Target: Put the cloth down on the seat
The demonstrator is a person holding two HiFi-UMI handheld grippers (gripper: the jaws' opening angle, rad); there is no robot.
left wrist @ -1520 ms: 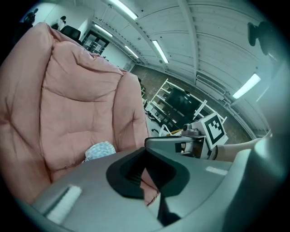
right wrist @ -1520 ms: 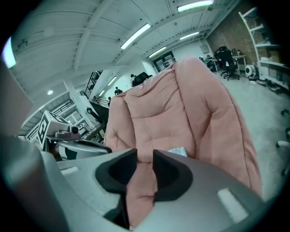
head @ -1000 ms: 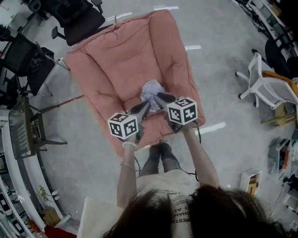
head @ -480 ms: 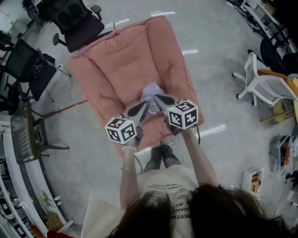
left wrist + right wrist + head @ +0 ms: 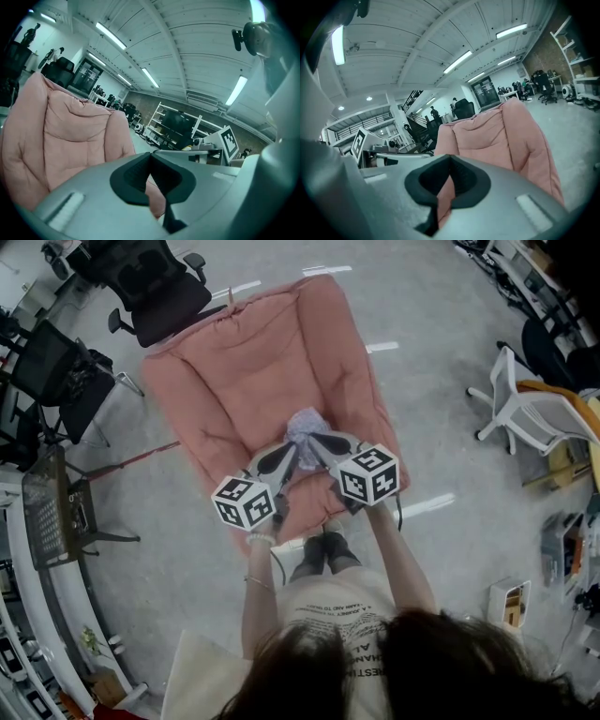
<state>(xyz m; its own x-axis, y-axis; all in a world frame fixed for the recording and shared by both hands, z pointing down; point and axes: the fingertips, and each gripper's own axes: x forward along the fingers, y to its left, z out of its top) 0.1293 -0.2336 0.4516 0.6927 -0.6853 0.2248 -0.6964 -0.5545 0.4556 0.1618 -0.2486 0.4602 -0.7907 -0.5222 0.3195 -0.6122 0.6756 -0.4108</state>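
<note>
A small pale crumpled cloth point(image 5: 305, 421) lies on the pink cushioned seat point(image 5: 234, 381), near its front middle. My left gripper point(image 5: 292, 455) points at the cloth from the near side, its tip just short of it. My right gripper point(image 5: 314, 440) has its tip at the cloth's near edge. In the left gripper view the left gripper point(image 5: 151, 154) has its jaws together with nothing between them, and the seat's back point(image 5: 70, 136) shows beyond. In the right gripper view the right gripper point(image 5: 450, 157) is likewise shut and empty before the seat point(image 5: 497, 136). The cloth is hidden in both gripper views.
A black office chair point(image 5: 159, 282) stands behind the seat and more black chairs point(image 5: 56, 362) at the left. A white chair point(image 5: 530, 413) is at the right. A wire cart point(image 5: 47, 507) stands at the left. The person's feet point(image 5: 323, 545) are at the seat's front edge.
The right gripper's jaws have come together. Both grippers sit slightly lower and nearer the seat's front. The cloth stays on the seat.
</note>
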